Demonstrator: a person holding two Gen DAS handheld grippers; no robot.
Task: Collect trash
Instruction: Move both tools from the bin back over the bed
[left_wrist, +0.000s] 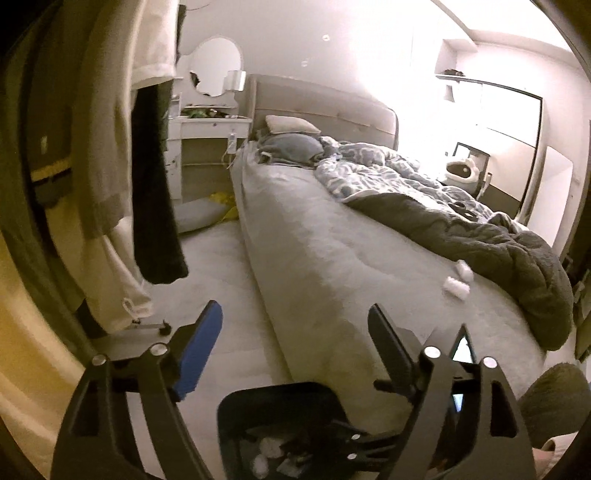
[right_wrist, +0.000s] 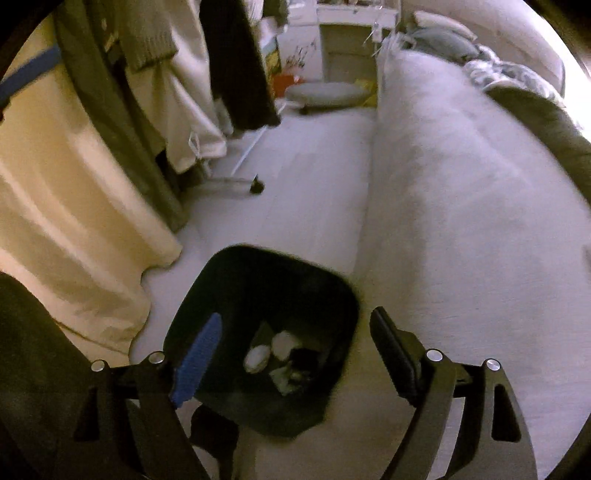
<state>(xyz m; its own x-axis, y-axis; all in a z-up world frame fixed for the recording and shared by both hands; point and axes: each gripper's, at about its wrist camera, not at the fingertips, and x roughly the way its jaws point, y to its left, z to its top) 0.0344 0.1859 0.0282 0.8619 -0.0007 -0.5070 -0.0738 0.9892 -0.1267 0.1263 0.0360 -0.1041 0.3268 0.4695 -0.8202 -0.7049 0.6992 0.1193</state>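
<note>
A black trash bin (right_wrist: 266, 332) stands on the floor beside the bed, with several crumpled white tissues (right_wrist: 282, 343) lying inside it. My right gripper (right_wrist: 295, 321) hangs open above the bin with nothing between its fingers. In the left wrist view the bin (left_wrist: 280, 406) shows at the bottom edge, partly hidden by the gripper's frame. My left gripper (left_wrist: 295, 314) is open and empty, pointing along the bed. Two crumpled white tissues (left_wrist: 458, 282) lie on the grey mattress (left_wrist: 332, 258), to the right of the left gripper and apart from it.
Clothes (left_wrist: 110, 147) hang on a rack at the left, reaching near the floor. A rumpled dark duvet (left_wrist: 480, 236) covers the bed's far side. A white dressing table (left_wrist: 210, 125) stands by the headboard. A pillow and yellow items (left_wrist: 207, 210) lie on the floor beyond.
</note>
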